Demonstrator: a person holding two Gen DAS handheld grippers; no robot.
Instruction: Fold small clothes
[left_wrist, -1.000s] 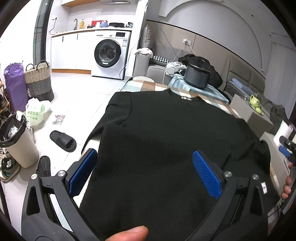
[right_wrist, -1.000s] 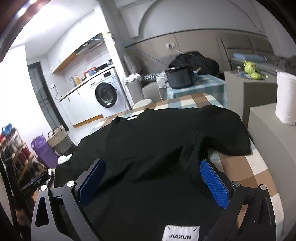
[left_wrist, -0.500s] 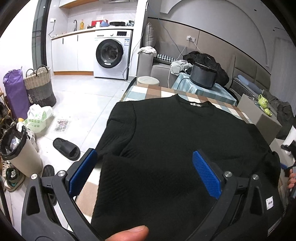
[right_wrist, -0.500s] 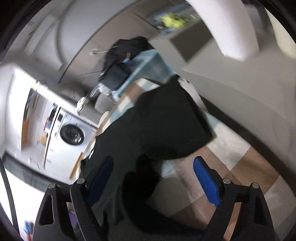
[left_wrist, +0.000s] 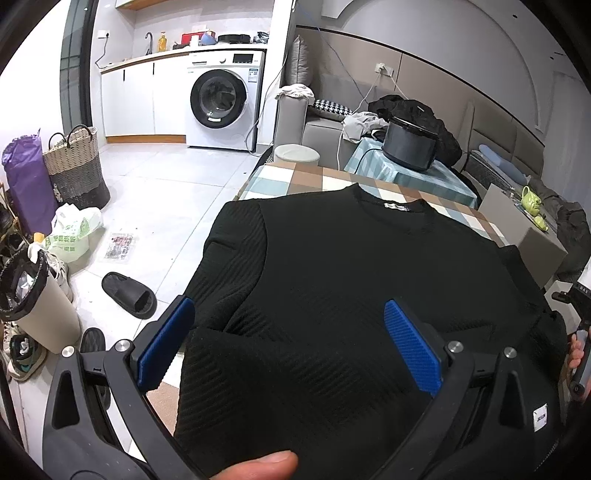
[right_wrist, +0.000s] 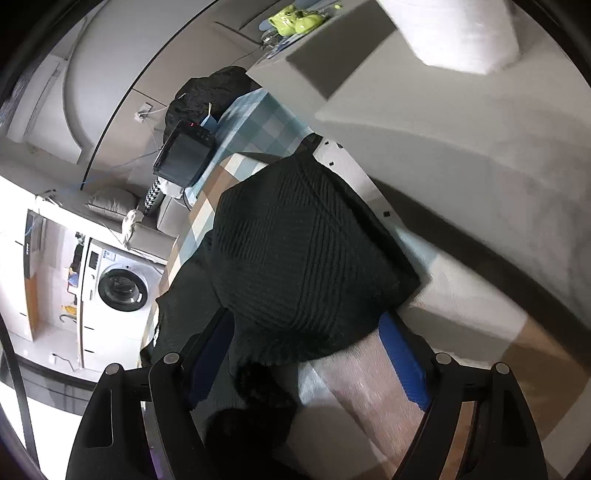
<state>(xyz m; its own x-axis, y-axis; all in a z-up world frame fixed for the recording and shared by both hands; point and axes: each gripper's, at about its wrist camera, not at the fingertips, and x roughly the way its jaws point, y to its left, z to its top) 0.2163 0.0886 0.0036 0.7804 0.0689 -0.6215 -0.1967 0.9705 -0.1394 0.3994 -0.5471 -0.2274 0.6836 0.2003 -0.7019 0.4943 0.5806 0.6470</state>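
Note:
A black ribbed top (left_wrist: 332, 277) lies spread on the checked table (left_wrist: 295, 177), collar at the far end. Its near left part is lifted into a fold. My left gripper (left_wrist: 288, 310) hovers over that near part, its blue pads wide apart and open; a thumb shows at the bottom edge. In the right wrist view the picture is rolled. My right gripper (right_wrist: 306, 321) points down at the top's right sleeve (right_wrist: 295, 251). Its jaws are closing, with the sleeve's edge between them and the pads (right_wrist: 402, 362) not pressing on it.
Left of the table, on the floor, are a black slipper (left_wrist: 129, 295), a lined bin (left_wrist: 33, 295) and a woven basket (left_wrist: 74, 166). A dark cooker (left_wrist: 406, 147) stands beyond the table, and grey boxes (left_wrist: 524, 229) with a paper roll (right_wrist: 454, 33) to the right.
The left gripper has drawn back across the top, and a fold has risen at its near left. The right gripper has rolled and dropped towards the right sleeve, its jaws narrowing.

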